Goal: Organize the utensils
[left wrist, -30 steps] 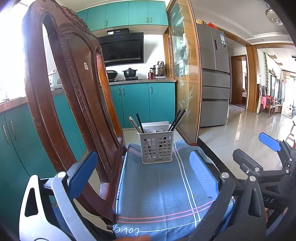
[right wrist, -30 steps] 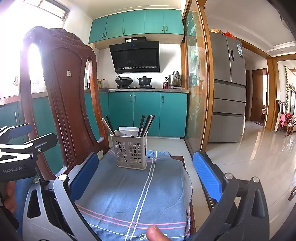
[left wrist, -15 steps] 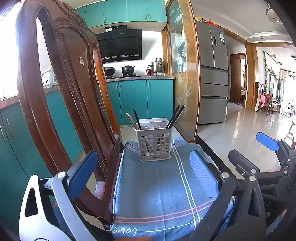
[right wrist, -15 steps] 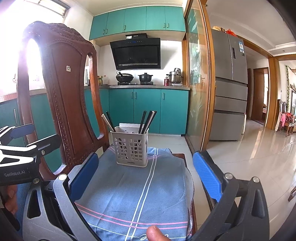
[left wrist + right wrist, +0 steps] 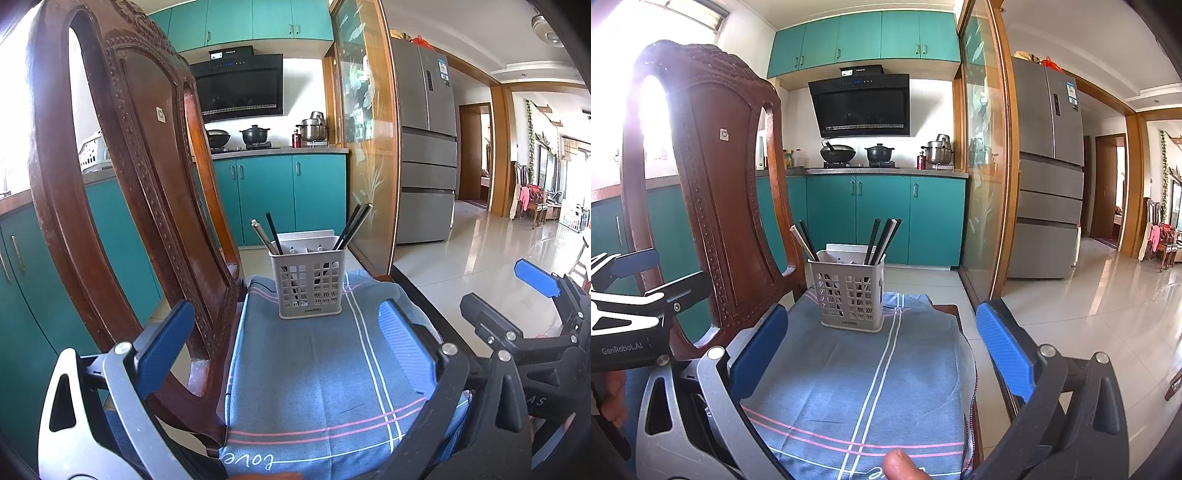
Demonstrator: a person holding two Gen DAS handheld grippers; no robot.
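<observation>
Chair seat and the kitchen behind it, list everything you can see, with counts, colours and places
utensil basket: one, grey, on the cloth
chopsticks: several, mostly dark, upright in the basket
cloth: one, blue with stripes, over the seat
chair: one, dark carved wood
cabinets: teal, far wall
range hood: one, black, above the stove
fridge: one, grey, at right
left claw: open, empty
right claw: open, empty

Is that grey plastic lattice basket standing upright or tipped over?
Upright: the grey plastic lattice basket sits flat on the blue striped cloth, chopsticks poking out the top.
</observation>
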